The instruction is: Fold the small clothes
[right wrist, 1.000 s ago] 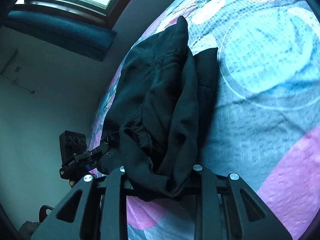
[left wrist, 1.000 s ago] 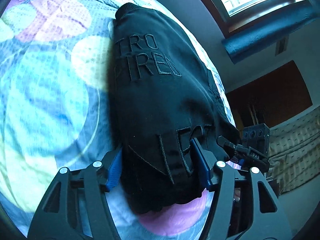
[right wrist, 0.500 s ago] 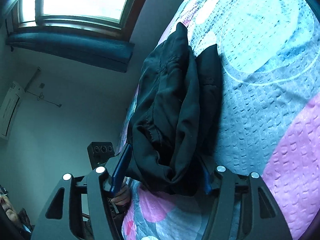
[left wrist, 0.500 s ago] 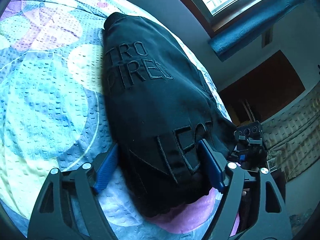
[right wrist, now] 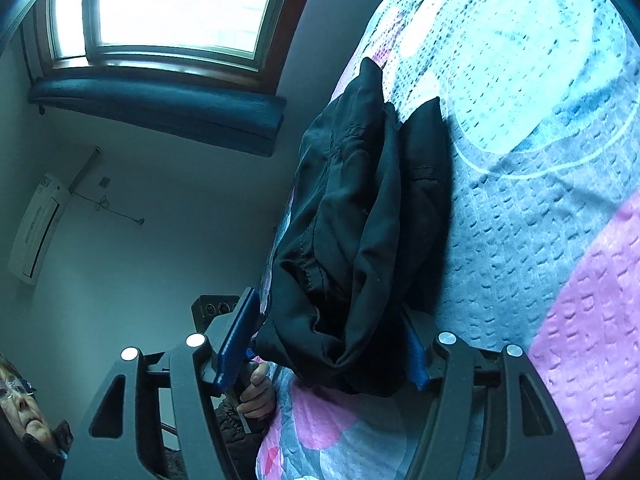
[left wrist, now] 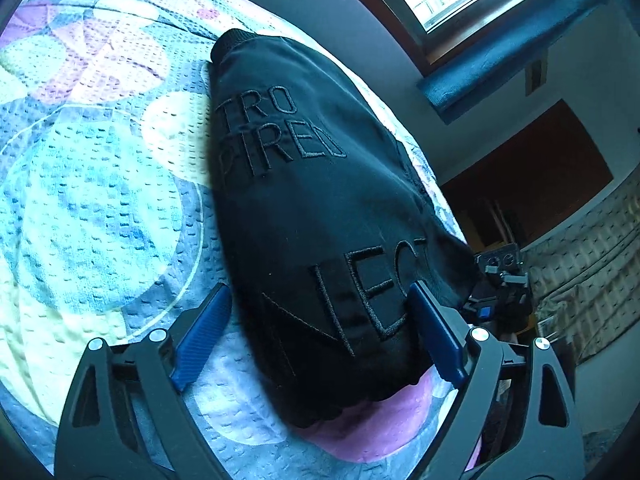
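A folded black garment with stitched lettering point(left wrist: 320, 216) lies on a patterned bedspread point(left wrist: 88, 184). My left gripper point(left wrist: 320, 332) is open, its blue fingers point(left wrist: 200, 332) standing either side of the garment's near end, apart from the cloth. In the right wrist view the garment point(right wrist: 360, 232) shows bunched folds at its near edge. My right gripper point(right wrist: 328, 348) is open, its blue fingers point(right wrist: 236, 340) either side of that edge. The other gripper point(left wrist: 500, 280) shows past the garment.
The bedspread point(right wrist: 540, 200) has pale blue, pink and yellow circles. A window point(right wrist: 168, 4) with a blue sill cushion point(right wrist: 160, 108) is on the wall behind. A person's face point(right wrist: 16, 400) and hand point(right wrist: 256, 392) are at lower left.
Both grippers have opened wider, let go of the garment and drawn back from its ends. The garment now lies on the bedspread.
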A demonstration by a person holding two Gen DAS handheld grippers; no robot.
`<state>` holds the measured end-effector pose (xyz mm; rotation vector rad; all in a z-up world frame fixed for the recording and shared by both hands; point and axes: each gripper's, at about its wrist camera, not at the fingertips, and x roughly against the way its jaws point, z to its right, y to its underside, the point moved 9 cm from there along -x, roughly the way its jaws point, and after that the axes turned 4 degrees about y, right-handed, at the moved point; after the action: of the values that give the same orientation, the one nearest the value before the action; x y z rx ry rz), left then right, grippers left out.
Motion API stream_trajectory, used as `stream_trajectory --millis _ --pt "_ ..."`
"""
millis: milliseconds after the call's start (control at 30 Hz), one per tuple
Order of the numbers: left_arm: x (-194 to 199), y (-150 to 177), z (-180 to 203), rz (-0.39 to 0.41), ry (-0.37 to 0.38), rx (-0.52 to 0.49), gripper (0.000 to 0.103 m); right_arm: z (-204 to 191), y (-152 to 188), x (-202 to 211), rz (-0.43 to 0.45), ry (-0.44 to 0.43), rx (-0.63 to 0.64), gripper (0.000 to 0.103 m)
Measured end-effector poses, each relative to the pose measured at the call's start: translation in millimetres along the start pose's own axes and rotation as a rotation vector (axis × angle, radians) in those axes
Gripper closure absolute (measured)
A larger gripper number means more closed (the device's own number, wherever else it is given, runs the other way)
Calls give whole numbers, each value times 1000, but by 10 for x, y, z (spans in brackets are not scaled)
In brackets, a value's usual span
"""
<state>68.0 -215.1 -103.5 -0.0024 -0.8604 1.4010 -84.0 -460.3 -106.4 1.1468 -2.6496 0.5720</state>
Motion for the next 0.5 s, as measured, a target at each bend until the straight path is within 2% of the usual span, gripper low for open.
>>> stream_trajectory --millis 333,400,500 --pt "-5 -5 -3 10 -4 -1 11 -101 37 -117 17 53 15 38" --pt "-13 2 -10 12 -10 0 9 -117 55 -111 8 88 19 36" --pt "-13 2 -9 28 -38 -9 5 -179 75 -81 14 136 25 24"
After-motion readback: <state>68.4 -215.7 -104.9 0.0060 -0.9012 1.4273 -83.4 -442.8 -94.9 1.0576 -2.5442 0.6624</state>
